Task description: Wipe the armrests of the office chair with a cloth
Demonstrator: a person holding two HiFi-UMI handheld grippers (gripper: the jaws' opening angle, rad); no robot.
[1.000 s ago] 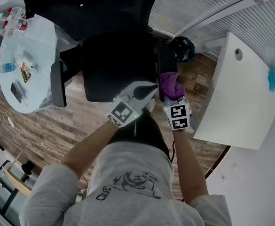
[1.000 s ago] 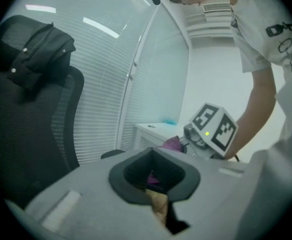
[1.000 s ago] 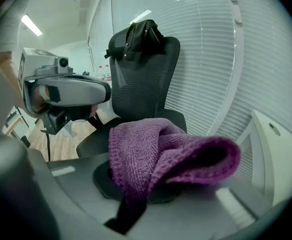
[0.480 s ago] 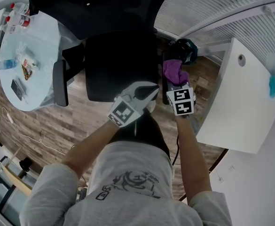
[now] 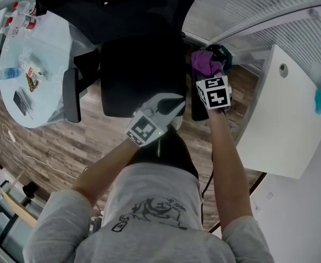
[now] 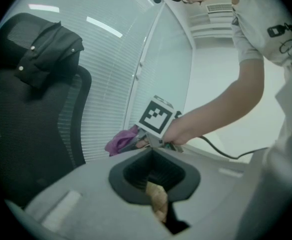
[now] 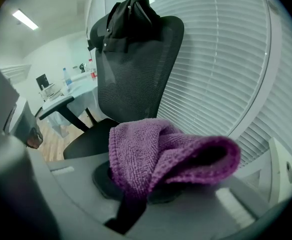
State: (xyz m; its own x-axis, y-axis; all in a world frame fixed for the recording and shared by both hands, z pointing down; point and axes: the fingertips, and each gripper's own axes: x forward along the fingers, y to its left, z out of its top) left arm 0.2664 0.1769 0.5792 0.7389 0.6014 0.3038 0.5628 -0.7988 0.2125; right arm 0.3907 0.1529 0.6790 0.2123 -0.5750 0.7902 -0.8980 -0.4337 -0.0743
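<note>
Clamping one purple cloth (image 5: 206, 62), right gripper (image 5: 209, 73) is over one armrest (image 5: 196, 110).

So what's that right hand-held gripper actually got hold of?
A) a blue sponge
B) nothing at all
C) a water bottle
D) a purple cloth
D: the right gripper view shows a purple cloth bunched up and pinched between the jaws of the right hand-held gripper, and the head view shows the same purple bundle at that gripper's tip.
</note>
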